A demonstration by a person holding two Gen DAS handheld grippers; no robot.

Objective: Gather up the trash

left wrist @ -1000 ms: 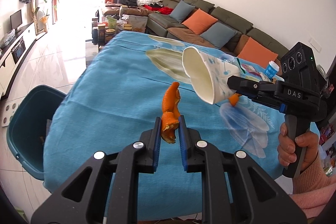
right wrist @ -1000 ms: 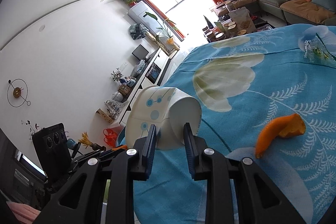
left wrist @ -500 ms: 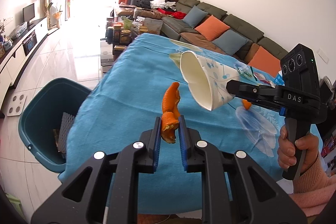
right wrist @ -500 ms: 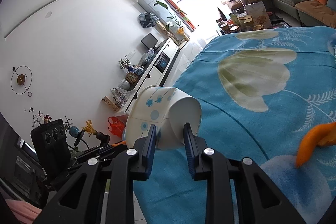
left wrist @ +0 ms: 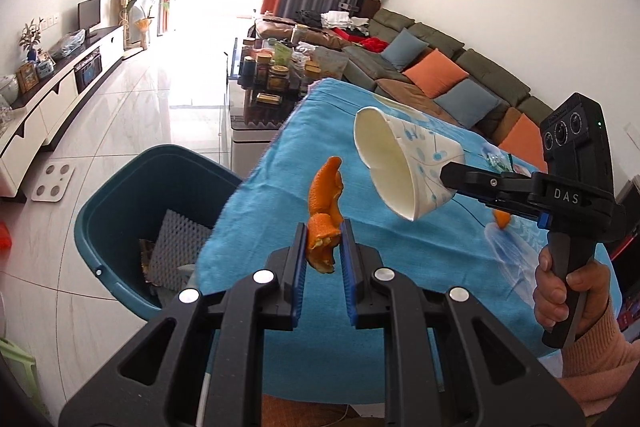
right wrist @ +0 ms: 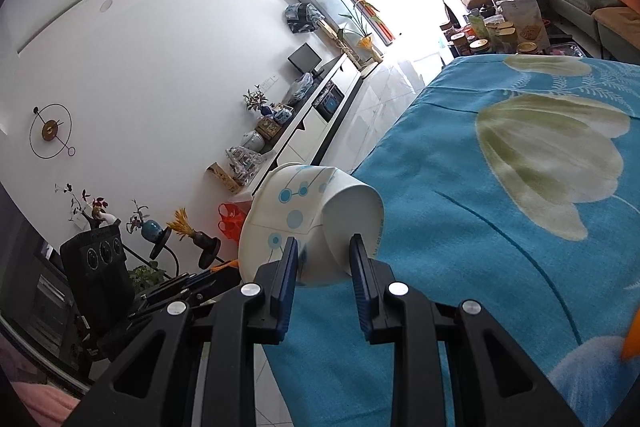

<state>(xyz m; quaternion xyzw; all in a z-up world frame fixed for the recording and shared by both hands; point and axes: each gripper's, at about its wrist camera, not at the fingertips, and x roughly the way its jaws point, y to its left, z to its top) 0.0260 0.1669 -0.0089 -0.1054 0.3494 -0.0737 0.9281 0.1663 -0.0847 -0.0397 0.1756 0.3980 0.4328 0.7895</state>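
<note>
My left gripper (left wrist: 324,233) is shut on an orange peel (left wrist: 325,201) and holds it in the air above the blue tablecloth's (left wrist: 304,155) near-left edge. To its lower left stands a teal trash bin (left wrist: 120,203) on the floor, with grey foam and scraps inside. My right gripper (right wrist: 324,251) is shut on the base of a white paper cup (right wrist: 296,211) with blue dots, held sideways; the cup (left wrist: 400,167) hangs to the right of the peel, mouth toward the bin. A second orange peel (left wrist: 501,219) lies on the cloth behind the right gripper.
A coffee table (left wrist: 276,83) crowded with jars stands beyond the table's far end, a sofa (left wrist: 440,75) with cushions along the right wall. A white TV cabinet (left wrist: 60,95) runs along the left. A person's hand (left wrist: 568,291) grips the right handle. Tiled floor surrounds the bin.
Both grippers have carried the peel and the cup leftward across the table toward its edge; the bin has come further into view and nearer. Both grips are unchanged.
</note>
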